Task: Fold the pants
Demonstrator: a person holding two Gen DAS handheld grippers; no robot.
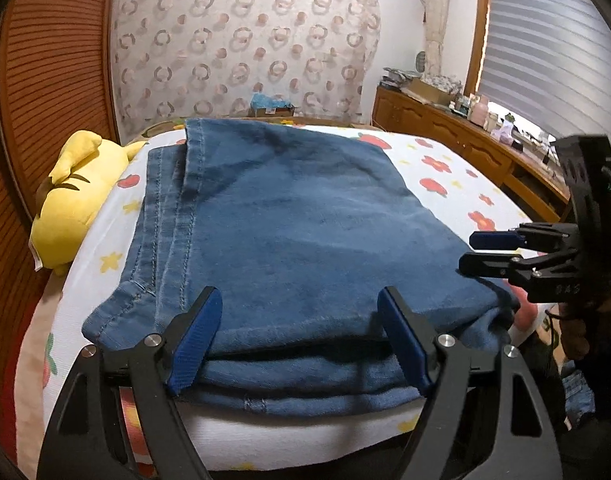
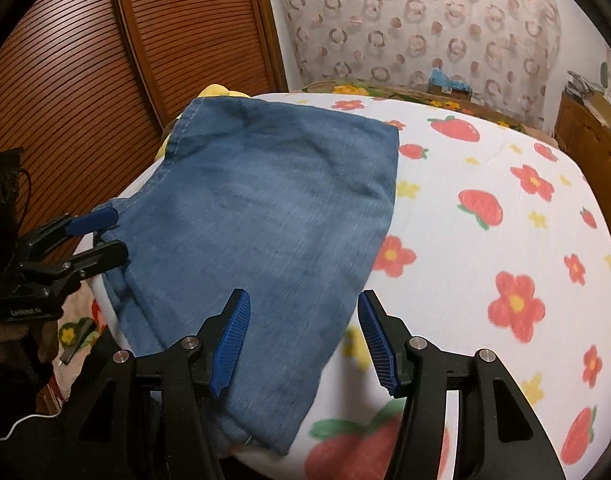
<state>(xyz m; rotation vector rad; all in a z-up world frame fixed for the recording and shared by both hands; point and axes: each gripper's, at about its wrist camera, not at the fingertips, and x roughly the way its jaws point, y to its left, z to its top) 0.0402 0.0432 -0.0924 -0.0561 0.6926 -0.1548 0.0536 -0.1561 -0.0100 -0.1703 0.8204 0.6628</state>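
Blue denim pants (image 1: 281, 232) lie folded in layers on the bed, with the folded edge toward me; they also show in the right wrist view (image 2: 261, 216). My left gripper (image 1: 299, 336) is open, its blue pads on either side of the near folded edge, holding nothing. My right gripper (image 2: 303, 340) is open over the pants' near right corner and is empty. In the left wrist view the right gripper (image 1: 475, 252) stands at the pants' right edge. In the right wrist view the left gripper (image 2: 109, 236) stands at their left edge.
The bed sheet (image 2: 485, 240) is white with red flowers and strawberries. A yellow plush toy (image 1: 75, 196) lies at the bed's left edge, by a slatted wooden door (image 2: 85, 80). A wooden cabinet (image 1: 457, 140) with clutter stands on the right below a window blind.
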